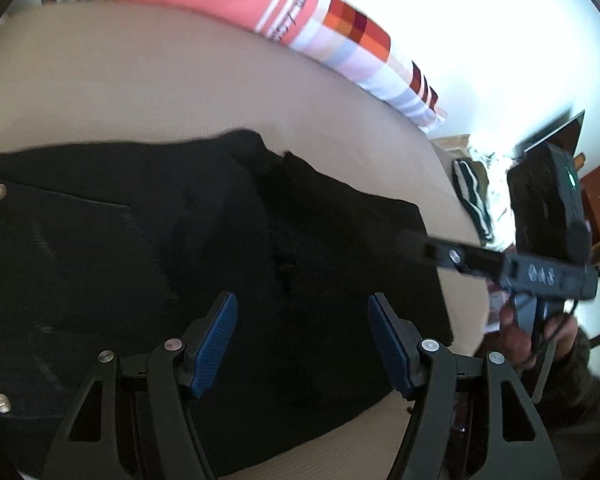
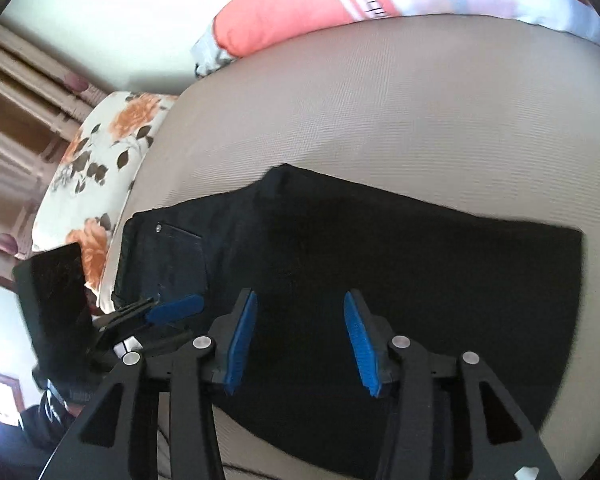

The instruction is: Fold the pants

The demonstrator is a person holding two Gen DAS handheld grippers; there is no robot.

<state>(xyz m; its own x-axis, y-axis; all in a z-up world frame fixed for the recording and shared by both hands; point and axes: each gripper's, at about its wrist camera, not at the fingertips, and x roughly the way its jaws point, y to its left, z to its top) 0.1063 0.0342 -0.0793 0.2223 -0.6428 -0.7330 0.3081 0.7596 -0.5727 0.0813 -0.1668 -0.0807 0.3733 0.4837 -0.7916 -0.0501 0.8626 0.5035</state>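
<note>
Dark pants (image 1: 148, 264) lie folded flat on a beige bed sheet (image 1: 140, 88); a back pocket with metal rivets shows at the left. My left gripper (image 1: 302, 340) is open and empty, just above the pants' near edge. The right gripper (image 1: 416, 246) shows at the right of the left wrist view, over the pants' right edge; its jaws are blurred there. In the right wrist view the pants (image 2: 400, 272) fill the middle, and my right gripper (image 2: 300, 340) is open and empty above them. The left gripper's blue fingertip (image 2: 176, 308) shows at the left, near the waistband.
A coral and checked pillow (image 1: 260, 4) lies along the far side of the bed. A floral pillow (image 2: 96, 168) lies at the left in the right wrist view. Clothes (image 1: 476, 196) are piled beyond the bed's right edge.
</note>
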